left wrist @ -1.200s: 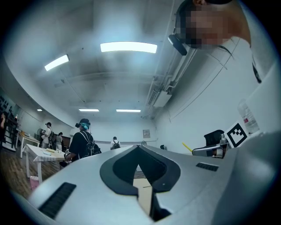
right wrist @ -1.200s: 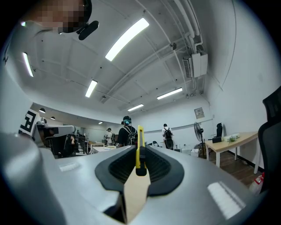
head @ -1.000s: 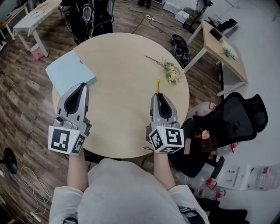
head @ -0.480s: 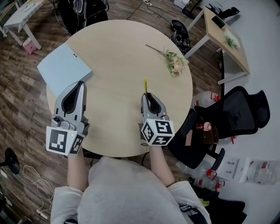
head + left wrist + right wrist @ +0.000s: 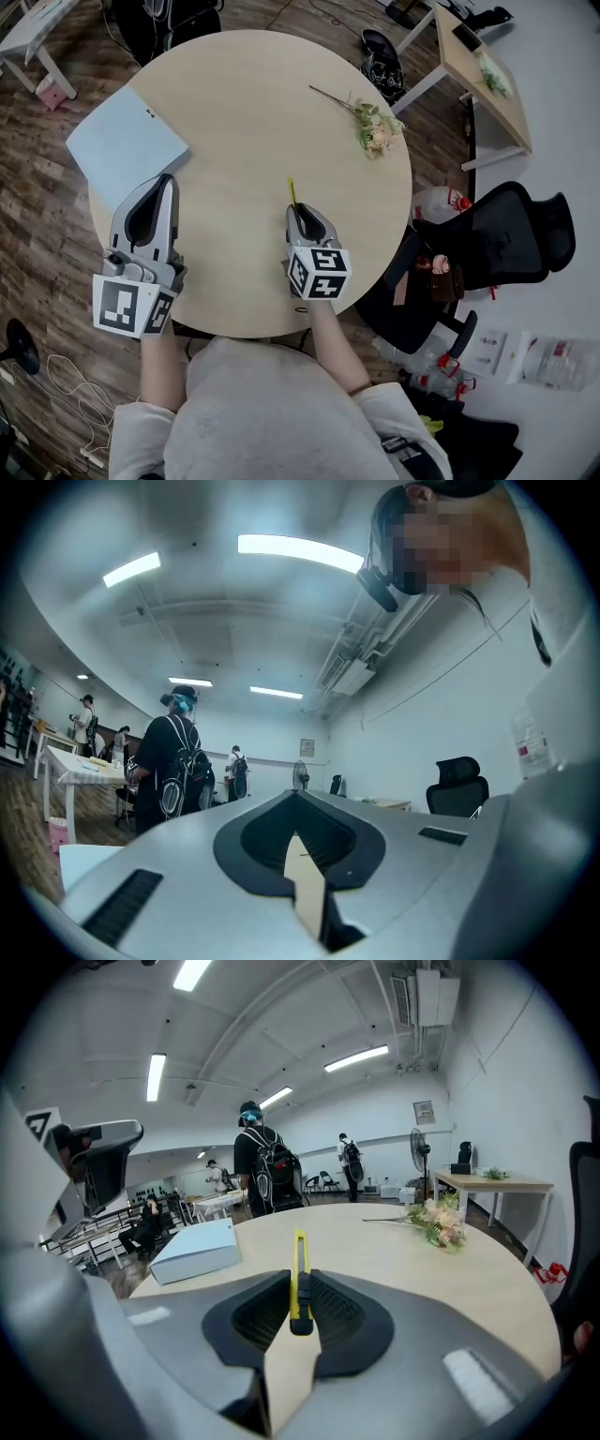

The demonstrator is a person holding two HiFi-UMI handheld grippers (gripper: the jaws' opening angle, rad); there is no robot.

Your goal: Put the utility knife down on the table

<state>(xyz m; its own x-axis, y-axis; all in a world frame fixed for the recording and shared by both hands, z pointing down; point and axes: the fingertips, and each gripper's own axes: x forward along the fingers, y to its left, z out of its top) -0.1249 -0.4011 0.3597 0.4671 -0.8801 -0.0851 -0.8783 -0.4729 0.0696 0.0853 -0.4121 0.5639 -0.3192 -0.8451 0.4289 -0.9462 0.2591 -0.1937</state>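
Note:
The yellow utility knife [image 5: 292, 192] is clamped between the jaws of my right gripper [image 5: 296, 210], and its front end sticks out past the tips, pointing away from me. In the right gripper view the knife [image 5: 299, 1274] stands on edge in my right gripper [image 5: 300, 1309], over the round wooden table [image 5: 394, 1265]. My left gripper [image 5: 165, 181] hovers at the table's [image 5: 244, 112] near left edge, shut with nothing in it. In the left gripper view my left gripper [image 5: 298, 801] points level across the room.
A flat pale blue box [image 5: 127, 145] lies on the table's left side, and a small bunch of flowers [image 5: 371, 129] at its far right. A black office chair [image 5: 506, 253] and a second desk [image 5: 478, 66] stand to the right. A person with a backpack [image 5: 264, 1177] stands beyond the table.
My right gripper has carried the knife leftward, from near the table's right edge toward its middle front. The left gripper has stayed about where it was. The head camera has shifted.

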